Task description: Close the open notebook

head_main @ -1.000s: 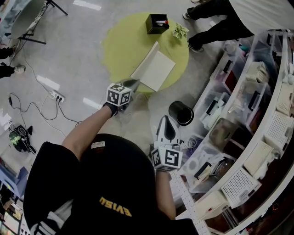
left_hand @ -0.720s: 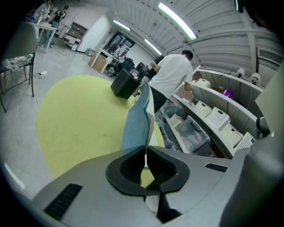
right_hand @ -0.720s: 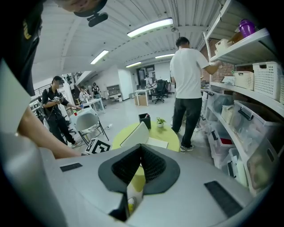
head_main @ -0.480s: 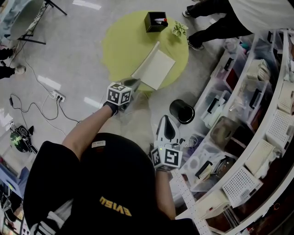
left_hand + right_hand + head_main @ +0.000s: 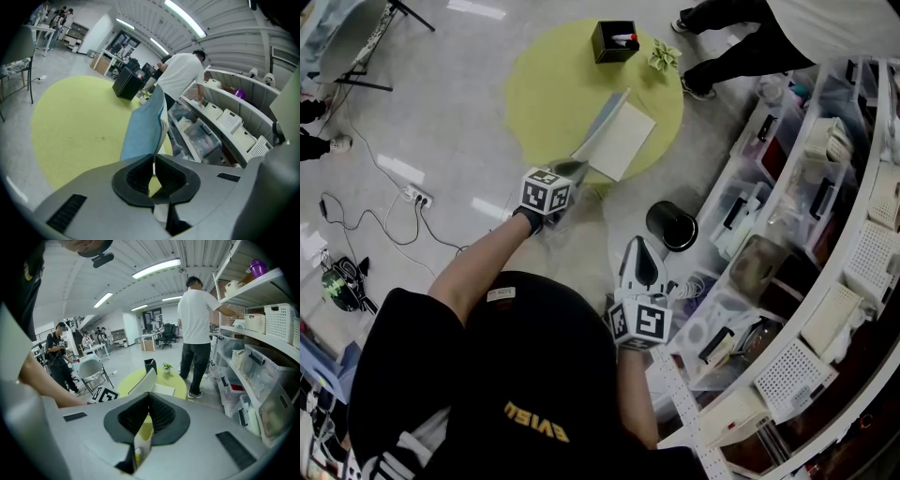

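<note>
A notebook [image 5: 619, 141] lies on the round yellow-green table [image 5: 544, 84]; its right page is flat. Its blue cover [image 5: 598, 123] stands up steeply on the left side. My left gripper [image 5: 578, 168] is shut on the near edge of that cover [image 5: 143, 129], and in the left gripper view the pads [image 5: 140, 176] pinch it. My right gripper [image 5: 637, 249] hangs off the table, near the body, shut with nothing in it. In the right gripper view it [image 5: 149, 401] points toward the raised notebook [image 5: 146, 382] from a distance.
At the table's far edge stand a black pen box [image 5: 615, 42] and a small plant [image 5: 666, 58]. A black bin [image 5: 671, 228] sits on the floor by my right gripper. Curved shelves with plastic boxes [image 5: 787, 234] line the right. A person [image 5: 750, 37] stands beyond the table.
The cover has tipped a little further up and toward the right page, and its blue face now shows in the head view. Neither gripper has shifted noticeably.
</note>
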The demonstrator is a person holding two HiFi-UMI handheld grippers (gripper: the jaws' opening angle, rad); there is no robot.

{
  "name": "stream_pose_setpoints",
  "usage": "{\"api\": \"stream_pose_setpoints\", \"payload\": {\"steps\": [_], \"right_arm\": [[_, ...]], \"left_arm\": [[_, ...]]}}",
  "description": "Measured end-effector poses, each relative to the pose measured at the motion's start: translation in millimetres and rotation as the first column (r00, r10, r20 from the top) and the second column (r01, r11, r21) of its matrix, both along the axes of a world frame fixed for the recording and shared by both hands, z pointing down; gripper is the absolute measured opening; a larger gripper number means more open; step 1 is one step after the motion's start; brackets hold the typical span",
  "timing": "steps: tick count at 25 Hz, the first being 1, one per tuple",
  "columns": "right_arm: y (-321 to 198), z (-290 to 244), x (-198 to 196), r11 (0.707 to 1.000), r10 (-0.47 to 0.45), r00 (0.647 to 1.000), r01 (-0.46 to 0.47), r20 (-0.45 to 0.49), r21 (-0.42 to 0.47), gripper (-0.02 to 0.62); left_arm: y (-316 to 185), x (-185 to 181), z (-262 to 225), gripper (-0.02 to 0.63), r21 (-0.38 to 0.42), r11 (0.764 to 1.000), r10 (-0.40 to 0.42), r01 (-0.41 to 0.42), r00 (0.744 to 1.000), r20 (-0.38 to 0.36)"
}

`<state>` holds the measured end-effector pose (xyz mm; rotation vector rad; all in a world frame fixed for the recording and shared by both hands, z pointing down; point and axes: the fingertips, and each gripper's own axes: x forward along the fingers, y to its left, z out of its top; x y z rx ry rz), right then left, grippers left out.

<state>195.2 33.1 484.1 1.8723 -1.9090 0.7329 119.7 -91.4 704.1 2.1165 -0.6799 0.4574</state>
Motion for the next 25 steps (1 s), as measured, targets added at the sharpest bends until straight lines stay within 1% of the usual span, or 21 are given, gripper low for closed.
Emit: {"api": "stream_pose_setpoints", "payload": {"steps": [18,25], "right_arm": [[10,5,14,1.000,0.021,1.000,-0.021,-0.003,-0.014,0.002],[14,6,21,0.998,0.052,0.999,-0.052,0.003,-0.027,0.002]], "left_arm": [[6,12,9,0.032,-0.012,1.000,0.017,-0.017,1.000,0.009],[12,21,19,0.032,-0.015,0.997,0.070,-0.069,0.997,0.041]]}}
